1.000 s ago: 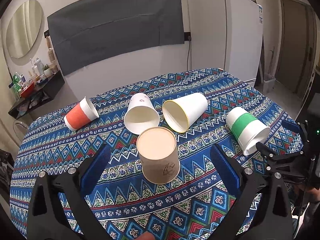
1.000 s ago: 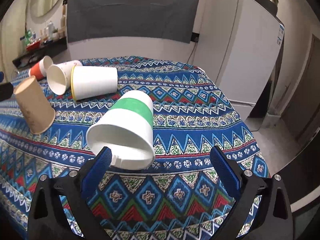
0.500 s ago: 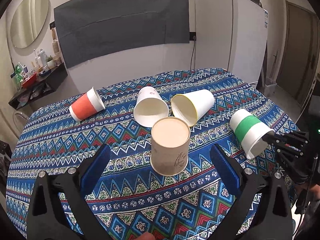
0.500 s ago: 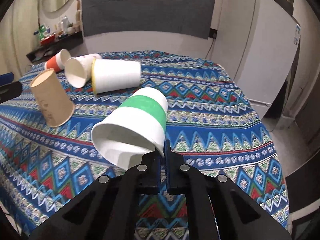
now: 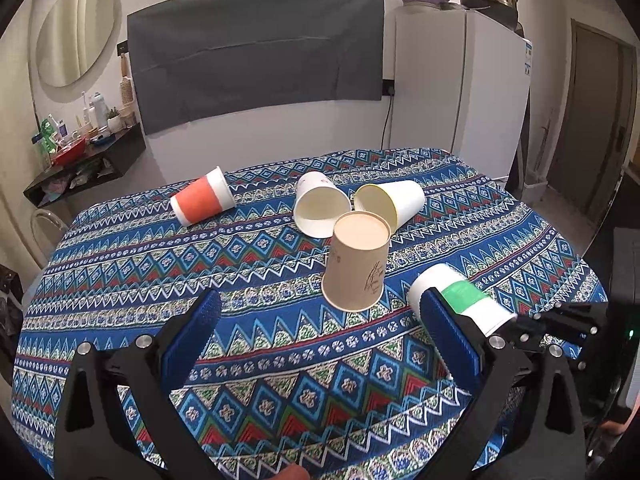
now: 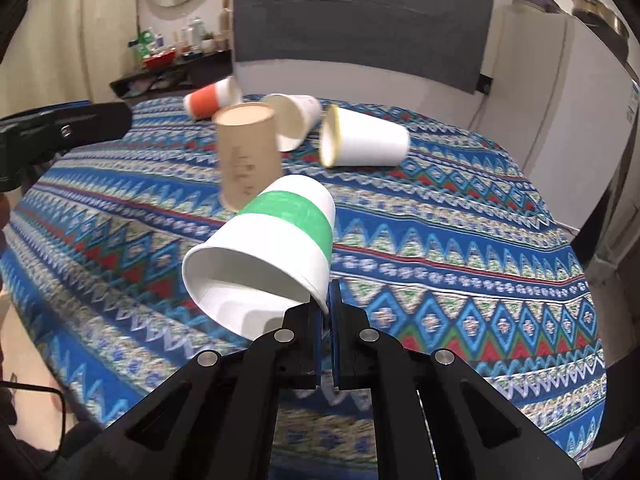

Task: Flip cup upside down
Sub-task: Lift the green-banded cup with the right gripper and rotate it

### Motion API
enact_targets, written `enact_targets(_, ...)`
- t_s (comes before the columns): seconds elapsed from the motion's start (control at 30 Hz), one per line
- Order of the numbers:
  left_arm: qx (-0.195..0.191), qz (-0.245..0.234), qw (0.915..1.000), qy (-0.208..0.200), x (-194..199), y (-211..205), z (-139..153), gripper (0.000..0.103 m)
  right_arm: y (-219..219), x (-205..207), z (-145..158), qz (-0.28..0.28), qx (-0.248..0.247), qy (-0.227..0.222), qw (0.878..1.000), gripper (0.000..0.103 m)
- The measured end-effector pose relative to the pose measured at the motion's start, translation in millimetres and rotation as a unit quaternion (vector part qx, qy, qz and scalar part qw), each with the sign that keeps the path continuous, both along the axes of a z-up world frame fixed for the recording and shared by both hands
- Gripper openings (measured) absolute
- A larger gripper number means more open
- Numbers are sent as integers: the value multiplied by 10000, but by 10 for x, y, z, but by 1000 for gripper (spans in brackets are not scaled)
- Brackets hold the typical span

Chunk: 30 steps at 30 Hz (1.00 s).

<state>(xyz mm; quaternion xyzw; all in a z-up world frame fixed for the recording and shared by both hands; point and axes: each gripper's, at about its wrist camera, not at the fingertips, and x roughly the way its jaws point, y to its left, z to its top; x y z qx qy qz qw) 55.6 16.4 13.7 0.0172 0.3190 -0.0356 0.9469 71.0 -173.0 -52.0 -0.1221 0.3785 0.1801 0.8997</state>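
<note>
My right gripper (image 6: 329,312) is shut on the rim of a white cup with a green band (image 6: 276,240) and holds it lifted and tilted above the table, mouth toward me. The same cup shows in the left wrist view (image 5: 460,296), partly behind my right finger. My left gripper (image 5: 320,336) is open and empty, above the patterned cloth. A brown cup (image 5: 358,260) stands upside down just beyond it; it also shows in the right wrist view (image 6: 246,156).
Three cups lie on their sides at the back: orange-banded (image 5: 202,202), plain white (image 5: 320,206), yellow-rimmed white (image 5: 394,202). The blue patterned cloth (image 5: 260,360) covers the table. A white fridge (image 5: 460,92) and a shelf (image 5: 80,168) stand behind.
My right gripper closed on the green-banded cup's rim, then lifted it off the cloth and toward the brown cup. My left gripper drew back and up, staying open.
</note>
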Motion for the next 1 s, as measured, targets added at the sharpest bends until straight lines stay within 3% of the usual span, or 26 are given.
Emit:
enact_targets(0.4, -55, 190, 9998, -31, -438, 453, -69, 97, 731, -427, -88, 592, 231, -2, 9980, 4)
enact_targets(0.7, -128, 502, 9986, 140, -513, 761, -203, 97, 1074, -540, -133, 889, 305, 16, 9956, 7)
enact_targets(0.8, -192, 632, 9975, 248, -464, 786, -241, 97, 1025, -569, -112, 840, 211, -33, 9962, 22)
enact_targets(0.87, -303, 615, 9971, 322, -430, 775, -255, 97, 963, -593, -107, 791, 167, -47, 9967, 52)
enact_targets(1.0, -300, 561, 9973, 372, -389, 685, -268, 97, 834, -634, -110, 654, 38, -124, 9978, 69)
